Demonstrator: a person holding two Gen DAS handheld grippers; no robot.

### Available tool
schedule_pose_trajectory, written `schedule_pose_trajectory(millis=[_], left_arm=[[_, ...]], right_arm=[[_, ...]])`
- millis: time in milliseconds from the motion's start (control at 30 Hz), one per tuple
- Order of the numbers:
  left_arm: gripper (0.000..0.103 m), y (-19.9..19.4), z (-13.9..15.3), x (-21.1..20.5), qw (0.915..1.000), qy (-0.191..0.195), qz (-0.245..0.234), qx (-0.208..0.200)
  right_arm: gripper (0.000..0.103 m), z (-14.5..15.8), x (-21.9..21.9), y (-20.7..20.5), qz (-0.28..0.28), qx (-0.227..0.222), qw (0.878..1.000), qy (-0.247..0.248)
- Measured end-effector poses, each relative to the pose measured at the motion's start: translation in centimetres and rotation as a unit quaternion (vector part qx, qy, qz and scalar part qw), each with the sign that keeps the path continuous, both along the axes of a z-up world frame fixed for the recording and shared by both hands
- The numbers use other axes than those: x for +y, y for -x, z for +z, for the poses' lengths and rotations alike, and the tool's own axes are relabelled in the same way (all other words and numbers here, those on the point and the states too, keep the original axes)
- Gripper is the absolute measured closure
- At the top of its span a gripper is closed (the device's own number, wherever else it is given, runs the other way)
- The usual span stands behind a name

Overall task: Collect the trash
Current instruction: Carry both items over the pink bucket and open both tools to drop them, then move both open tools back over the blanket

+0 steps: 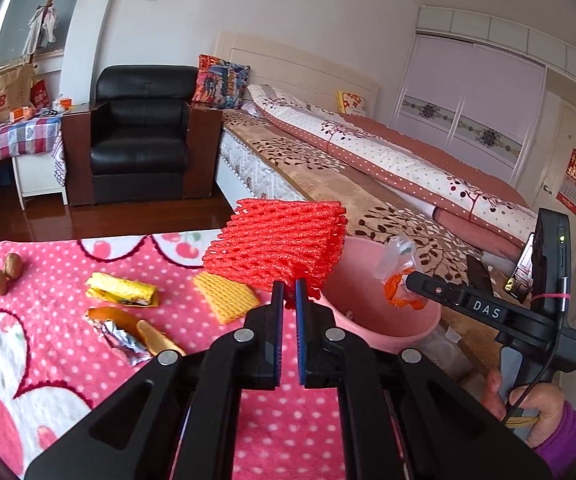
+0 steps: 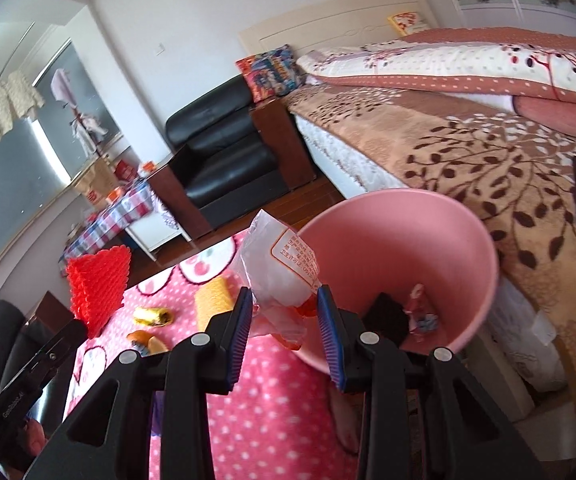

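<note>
My left gripper (image 1: pixel 290 290) is shut on a red foam fruit net (image 1: pixel 277 250) and holds it above the pink dotted cloth (image 1: pixel 67 360); the net also shows in the right wrist view (image 2: pixel 97 290). My right gripper (image 2: pixel 285 306) has its jaws apart around a clear plastic wrapper with orange print (image 2: pixel 277 276), at the rim of the pink bin (image 2: pixel 428 240). It also shows in the left wrist view (image 1: pixel 410 280), over the bin (image 1: pixel 368 320). The bin holds a few scraps.
On the cloth lie a yellow wafer piece (image 1: pixel 225 296), a gold wrapper (image 1: pixel 121 290), a foil wrapper with orange peel (image 1: pixel 127 334) and two walnuts (image 1: pixel 7 272). A bed (image 1: pixel 368 168) stands right of the bin, a black armchair (image 1: pixel 143 132) behind.
</note>
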State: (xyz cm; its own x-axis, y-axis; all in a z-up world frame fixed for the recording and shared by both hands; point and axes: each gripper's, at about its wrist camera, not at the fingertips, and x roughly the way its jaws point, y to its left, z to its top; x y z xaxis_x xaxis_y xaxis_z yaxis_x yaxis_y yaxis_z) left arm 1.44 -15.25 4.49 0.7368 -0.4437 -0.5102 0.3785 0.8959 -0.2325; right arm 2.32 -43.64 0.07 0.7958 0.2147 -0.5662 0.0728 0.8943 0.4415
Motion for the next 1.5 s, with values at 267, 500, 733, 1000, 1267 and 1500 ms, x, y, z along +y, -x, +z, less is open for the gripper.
schedule_pose_trajectory(millis=[267, 500, 733, 1000, 1267, 1500], left_arm=[[0.098, -1.1, -0.9, -5.7, 0.9983, -0.016, -0.056, 0.008], [0.098, -2.2, -2.5, -9.6, 0.9953, -0.030, -0.089, 0.024], [0.098, -2.9, -3.9, -11.8, 0.9926, -0.039, -0.110, 0.034], [0.086, -3.9, -4.7, -12.1, 0.9917, -0.031, -0.110, 0.058], [0.075, -3.6, -4.1, -11.2, 0.9922, -0.013, -0.110, 0.057], [0.075, -2.3, -2.7, -9.5, 0.9944, -0.009, -0.097, 0.041]], right_arm=[[0.070, -1.6, -3.7, 0.2, -0.041, 0.009, 0.999, -0.005], [0.069, -2.7, -5.2, -0.3, -0.056, 0.017, 0.998, -0.005], [0.069, -3.5, -5.8, -0.9, -0.062, 0.027, 0.998, -0.001], [0.067, -4.3, -5.9, -1.5, -0.065, 0.035, 0.997, -0.001], [0.058, -4.0, -5.5, -1.4, -0.062, 0.028, 0.998, 0.002], [0.055, -2.4, -3.6, -0.3, -0.044, 0.008, 0.999, 0.012]])
